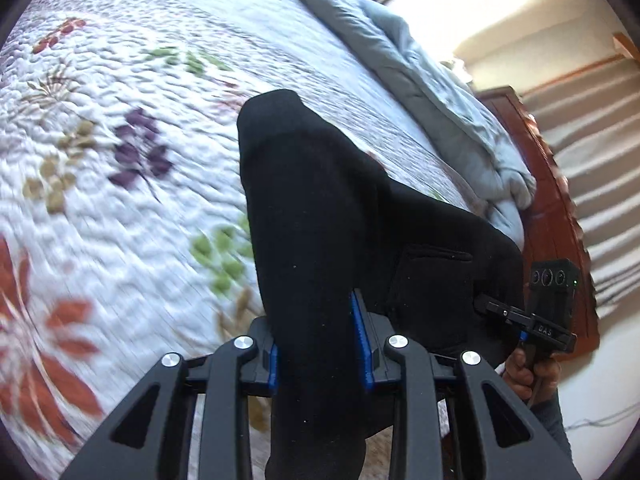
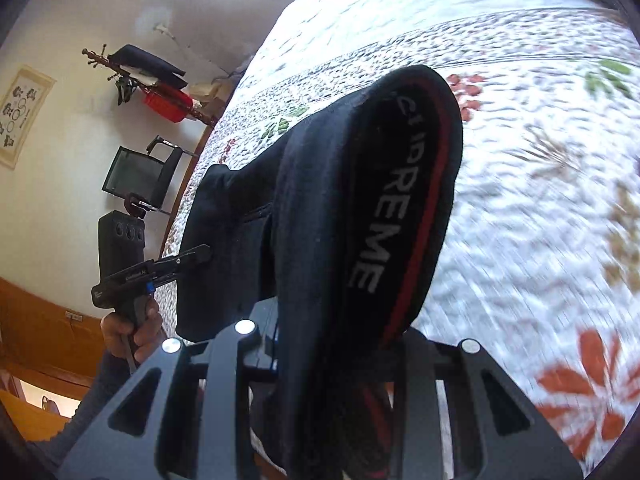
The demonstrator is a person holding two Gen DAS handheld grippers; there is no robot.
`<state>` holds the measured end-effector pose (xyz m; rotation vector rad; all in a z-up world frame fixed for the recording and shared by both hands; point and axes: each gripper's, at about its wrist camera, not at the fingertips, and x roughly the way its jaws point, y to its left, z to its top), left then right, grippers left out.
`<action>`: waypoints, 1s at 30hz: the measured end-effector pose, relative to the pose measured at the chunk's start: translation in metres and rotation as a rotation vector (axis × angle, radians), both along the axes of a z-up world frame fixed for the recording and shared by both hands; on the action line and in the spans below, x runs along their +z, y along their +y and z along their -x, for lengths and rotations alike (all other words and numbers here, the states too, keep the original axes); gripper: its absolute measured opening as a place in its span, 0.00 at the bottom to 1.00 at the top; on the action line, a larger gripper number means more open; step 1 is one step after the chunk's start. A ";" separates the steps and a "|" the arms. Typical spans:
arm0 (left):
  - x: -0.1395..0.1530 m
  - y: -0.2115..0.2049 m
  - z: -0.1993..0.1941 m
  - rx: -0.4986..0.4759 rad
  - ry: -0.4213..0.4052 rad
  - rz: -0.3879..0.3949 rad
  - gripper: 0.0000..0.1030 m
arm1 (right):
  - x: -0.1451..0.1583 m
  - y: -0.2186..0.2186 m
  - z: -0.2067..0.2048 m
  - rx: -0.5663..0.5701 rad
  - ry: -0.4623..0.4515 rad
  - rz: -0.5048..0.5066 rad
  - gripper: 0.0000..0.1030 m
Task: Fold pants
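Observation:
The black pants [image 1: 320,216] hang in the air above the bed, held by both grippers. My left gripper [image 1: 316,344] is shut on a bunched part of the black fabric between its blue pads [image 1: 362,340]. My right gripper [image 2: 336,344] is shut on the waistband [image 2: 400,208], which has a red stripe and grey lettering; the cloth hides its fingertips. The right gripper also shows at the right of the left wrist view [image 1: 532,320], and the left gripper at the left of the right wrist view [image 2: 160,268], its tips in the cloth.
A white floral quilt [image 1: 120,160] covers the bed under the pants. A rumpled light-blue duvet [image 1: 440,92] lies along the far edge by a wooden bed frame [image 1: 548,208]. A wall with a coat rack [image 2: 148,80] and a chair [image 2: 140,176] stands beside the bed.

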<state>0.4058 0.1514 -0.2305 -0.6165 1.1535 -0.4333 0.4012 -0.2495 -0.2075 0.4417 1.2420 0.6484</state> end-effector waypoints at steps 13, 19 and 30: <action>-0.096 0.053 -0.036 0.008 0.163 0.074 0.45 | -0.107 0.014 -0.056 -0.058 0.189 0.022 0.57; -0.043 0.089 -0.017 0.158 -0.020 0.023 0.77 | -0.058 -0.025 -0.051 -0.203 0.046 0.073 0.62; -0.046 0.044 -0.080 0.042 -0.091 0.310 0.80 | -0.066 0.042 -0.102 -0.169 0.076 -0.184 0.23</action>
